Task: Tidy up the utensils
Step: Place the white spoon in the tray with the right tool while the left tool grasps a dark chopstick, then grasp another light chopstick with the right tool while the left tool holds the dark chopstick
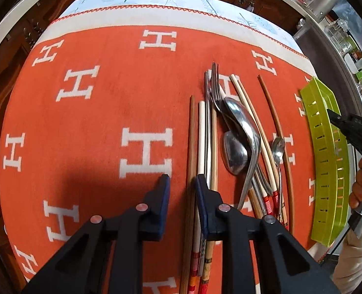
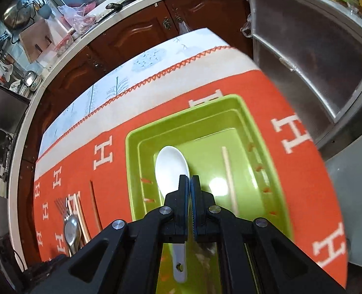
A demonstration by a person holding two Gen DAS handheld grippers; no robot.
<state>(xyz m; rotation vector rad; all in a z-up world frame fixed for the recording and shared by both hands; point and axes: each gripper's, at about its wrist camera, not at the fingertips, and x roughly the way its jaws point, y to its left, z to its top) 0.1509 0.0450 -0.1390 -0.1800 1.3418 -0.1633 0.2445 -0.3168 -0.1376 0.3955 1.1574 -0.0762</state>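
Black left gripper (image 1: 180,180) straddles a brown chopstick (image 1: 190,161), jaws narrowed, contact unclear. Right gripper (image 2: 190,180) holds the white spoon (image 2: 172,169) clenched over the green tray (image 2: 134,161); lower before letting go.

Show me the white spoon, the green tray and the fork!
white spoon (image 2: 171,166): right wrist view, middle of its bowl.
green tray (image 2: 132,142): right wrist view, left rim.
fork (image 1: 214,83): left wrist view, on its tines.
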